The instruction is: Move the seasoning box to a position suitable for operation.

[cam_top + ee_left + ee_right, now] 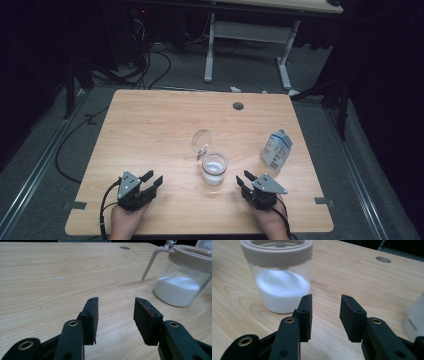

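Both forearms come in at the near edge of the high view, each with a hand-held gripper resting low on the counter (pixel 150 125). Between the left hand-held gripper (pixel 151 180) and the right hand-held gripper (pixel 244 179), a little ahead of both, stands the jar (pixel 215 169) of white powder, its clear lid (pixel 201 141) flipped up behind it, probably so the contents can be reached. A white pouch (pixel 276 151) stands ahead and outward of the right one.

Seen from the left gripper view, the left hand-held gripper (pixel 115 305) is released, nothing between its pads, and the jar (pixel 183 277) sits ahead to its right, well apart.

From the right gripper view, the right hand-held gripper (pixel 325 304) is also released and empty; the jar (pixel 280 275) stands just ahead to its left, near enough to suggest an approach to steady it.
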